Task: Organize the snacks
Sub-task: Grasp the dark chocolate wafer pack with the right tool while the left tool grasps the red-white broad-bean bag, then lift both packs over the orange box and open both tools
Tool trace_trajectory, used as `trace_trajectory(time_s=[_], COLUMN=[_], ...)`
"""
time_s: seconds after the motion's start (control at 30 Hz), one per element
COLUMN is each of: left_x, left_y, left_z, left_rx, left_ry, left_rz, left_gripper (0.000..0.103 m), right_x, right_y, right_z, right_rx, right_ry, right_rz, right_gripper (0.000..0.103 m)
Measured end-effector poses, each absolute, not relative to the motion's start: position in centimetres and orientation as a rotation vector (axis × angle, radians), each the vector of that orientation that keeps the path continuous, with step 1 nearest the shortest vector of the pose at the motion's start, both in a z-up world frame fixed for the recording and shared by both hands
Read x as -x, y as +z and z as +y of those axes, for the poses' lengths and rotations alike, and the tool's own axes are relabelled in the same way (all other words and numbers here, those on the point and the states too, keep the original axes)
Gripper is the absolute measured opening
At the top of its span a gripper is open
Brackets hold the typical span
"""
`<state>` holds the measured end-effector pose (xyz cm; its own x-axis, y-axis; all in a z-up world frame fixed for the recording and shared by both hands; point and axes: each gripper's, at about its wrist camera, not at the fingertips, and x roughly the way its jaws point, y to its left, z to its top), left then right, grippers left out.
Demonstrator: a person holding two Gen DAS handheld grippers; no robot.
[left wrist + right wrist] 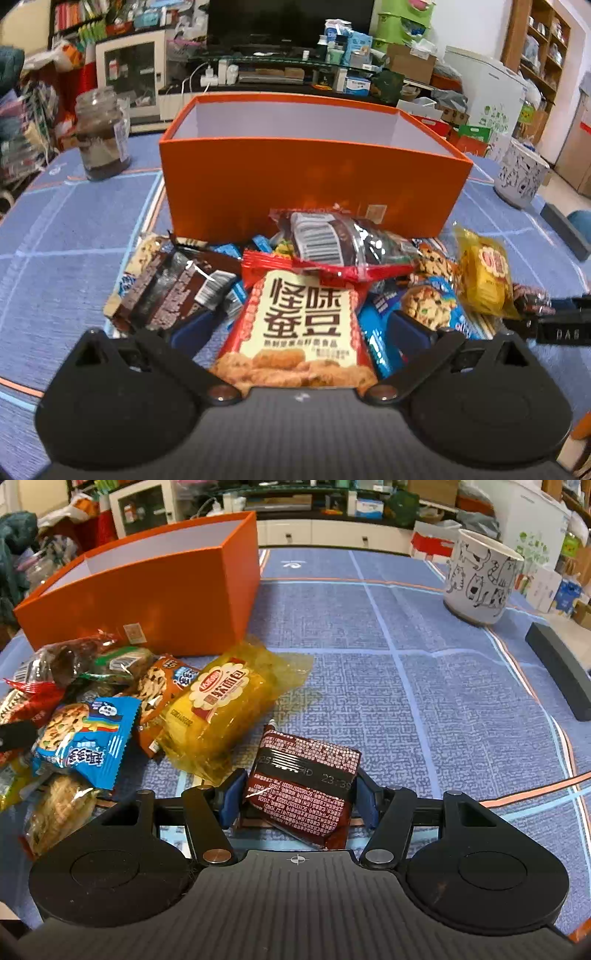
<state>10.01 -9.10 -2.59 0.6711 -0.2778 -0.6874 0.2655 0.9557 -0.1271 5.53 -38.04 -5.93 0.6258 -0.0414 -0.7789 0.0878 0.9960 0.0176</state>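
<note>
An open orange box (295, 181) stands on the blue tablecloth, and a pile of snack packets lies in front of it. My left gripper (301, 326) straddles a red and cream bean snack packet (303, 317) at the near edge of the pile. Its blue pads (194, 326) stand a little off the packet's sides. In the right wrist view the orange box (147, 590) is at the upper left. There my right gripper (300, 797) is shut on a dark red packet (306, 779), with both blue pads against its sides. A yellow bread packet (221, 709) lies just to its left.
A glass jar (99, 136) stands left of the box. A white mug with cat drawings (480, 579) and a dark grey block (561, 672) sit at the right side of the table. Blue cookie packets (85, 734) and other snacks crowd the left.
</note>
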Motion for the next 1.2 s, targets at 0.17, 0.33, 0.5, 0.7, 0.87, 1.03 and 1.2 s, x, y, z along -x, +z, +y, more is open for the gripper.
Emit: trace_trajectory(time_s=[0.17, 0.33, 0.5, 0.7, 0.87, 1.03, 1.2], left_x=[-10.5, -9.7, -9.0, -8.9, -8.6, -8.4, -8.1], left_y=[-2.5, -2.0, -1.4, -1.1, -0.9, -0.8, -0.7], left_z=[-8.8, -8.8, -8.7, -8.0, -7.6, -7.5, -7.4], left_rx=[0.060, 0.028, -0.037, -0.045, -0.050, -0.059, -0.064], left_ry=[-0.300, -0.271, -0.221, -0.178, -0.153, -0.130, -0.124], left_rz=[0.834, 0.826, 0.804, 0.801, 0.790, 0.782, 0.774], left_gripper=[0.059, 0.057, 0.057, 0.057, 0.057, 0.057, 0.057], right_x=[-5.4, -5.5, -5.1, -4.7, -4.1, -3.7, -3.6], right_y=[-5.9, -5.8, -5.2, -4.2, -3.1, -2.2, -1.7], right_z=[-38.0, -38.1, -38.3, -37.9, -37.8, -38.2, -37.9], right_rx=[-0.052, -0.070, -0.087, -0.051, -0.017, -0.013, -0.009], right_ry=[-0.065, -0.064, -0.069, -0.077, -0.108, -0.117, -0.108], right_rz=[0.894, 0.898, 0.888, 0.843, 0.790, 0.752, 0.732], right_gripper=[0.050, 0.050, 0.049, 0.049, 0.049, 0.049, 0.049])
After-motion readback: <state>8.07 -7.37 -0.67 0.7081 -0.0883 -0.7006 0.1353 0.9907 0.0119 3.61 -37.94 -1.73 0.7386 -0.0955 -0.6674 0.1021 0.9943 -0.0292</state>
